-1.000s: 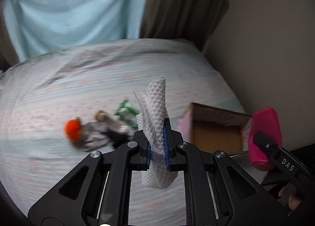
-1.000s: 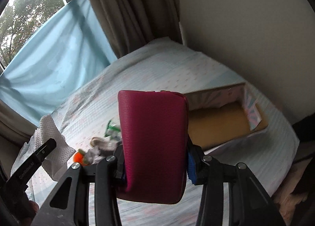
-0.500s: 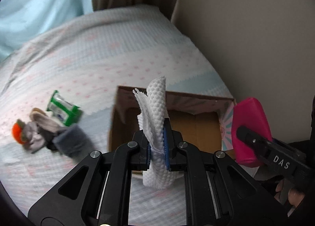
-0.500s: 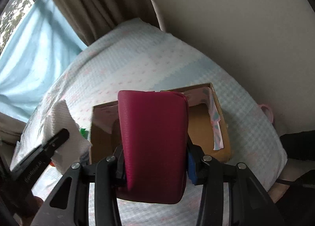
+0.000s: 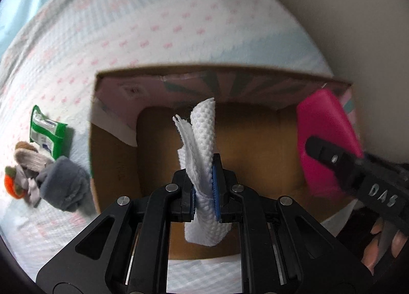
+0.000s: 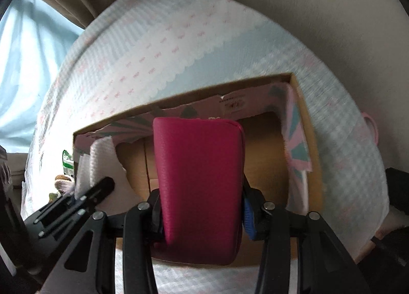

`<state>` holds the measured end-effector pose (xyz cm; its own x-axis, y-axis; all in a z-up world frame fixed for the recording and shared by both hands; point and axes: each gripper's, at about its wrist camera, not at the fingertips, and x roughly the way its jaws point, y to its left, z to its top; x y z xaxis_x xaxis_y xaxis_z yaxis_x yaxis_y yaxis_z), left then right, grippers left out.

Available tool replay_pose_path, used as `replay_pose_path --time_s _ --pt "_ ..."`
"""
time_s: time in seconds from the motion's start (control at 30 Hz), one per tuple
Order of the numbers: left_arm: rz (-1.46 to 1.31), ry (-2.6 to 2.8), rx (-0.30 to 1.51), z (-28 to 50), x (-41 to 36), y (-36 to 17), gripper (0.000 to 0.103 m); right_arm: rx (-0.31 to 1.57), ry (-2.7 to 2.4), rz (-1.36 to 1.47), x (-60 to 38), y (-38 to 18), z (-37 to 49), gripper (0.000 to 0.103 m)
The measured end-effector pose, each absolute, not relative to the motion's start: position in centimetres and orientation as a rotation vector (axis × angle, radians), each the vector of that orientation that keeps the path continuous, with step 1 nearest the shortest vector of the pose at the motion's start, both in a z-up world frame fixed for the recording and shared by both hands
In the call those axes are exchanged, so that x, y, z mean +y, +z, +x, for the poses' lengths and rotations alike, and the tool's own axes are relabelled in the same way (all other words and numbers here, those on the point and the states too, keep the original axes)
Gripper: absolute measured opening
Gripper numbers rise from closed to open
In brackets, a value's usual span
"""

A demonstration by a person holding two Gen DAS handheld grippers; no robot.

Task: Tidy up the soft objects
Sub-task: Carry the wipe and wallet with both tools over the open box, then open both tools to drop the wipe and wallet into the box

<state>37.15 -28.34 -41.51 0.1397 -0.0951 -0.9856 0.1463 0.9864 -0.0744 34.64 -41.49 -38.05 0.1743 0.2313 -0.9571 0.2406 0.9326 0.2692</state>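
My left gripper [image 5: 204,191] is shut on a folded white textured cloth [image 5: 202,145] and holds it above the open cardboard box [image 5: 115,161] on the bed. My right gripper [image 6: 200,212] is shut on a magenta soft pouch [image 6: 199,178], also above the box [image 6: 301,104]. The pouch shows at the right of the left wrist view [image 5: 327,135]. The white cloth shows at the left of the right wrist view [image 6: 94,163]. The box bottom looks bare brown cardboard.
On the bed left of the box lie a green wipes packet [image 5: 47,132], a grey fleece item [image 5: 64,184] and an orange and grey soft toy [image 5: 18,178]. A beige wall [image 5: 358,25] runs close behind the box. A pink loop [image 6: 370,125] lies at the bed's right edge.
Both grippers have moved toward and over the box, which now fills the middle of both views. The loose soft items have shifted to the far left. Both grips are unchanged.
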Motion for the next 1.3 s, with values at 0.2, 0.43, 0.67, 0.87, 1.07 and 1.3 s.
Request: replay_pose_path --time_s 0.2,0.43,0.67,0.87,1.07,1.3 --pt "0.077 -0.171 1.465 37.1 -28.1 -43.0 0.009 1.461 0.041 0.427 -40.8 -39.3 35.2 0.042" --pt "0.23 -0.234 1.476 36.1 -29.0 -43.2 0.102 1.47 0.066 0.418 -40.7 -39.4 35.8 0.103" --pt "0.229 -0.253 1.44 34.5 -28.5 -42.4 0.103 1.398 0.048 0.395 -41.1 -38.6 35.1 0.103" --pt "0.204 -0.253 1.411 33.3 -27.6 -40.7 0.103 1.372 0.037 0.38 -41.2 -36.9 34.1 0.103" --pt "0.192 -0.272 1.354 32.0 -26.9 -37.1 0.103 1.341 0.012 0.371 -41.2 -33.9 33.1 0.103" --pt "0.178 -0.299 1.28 29.1 -25.0 -31.5 0.103 1.225 -0.028 0.29 -39.8 -26.9 30.0 0.103"
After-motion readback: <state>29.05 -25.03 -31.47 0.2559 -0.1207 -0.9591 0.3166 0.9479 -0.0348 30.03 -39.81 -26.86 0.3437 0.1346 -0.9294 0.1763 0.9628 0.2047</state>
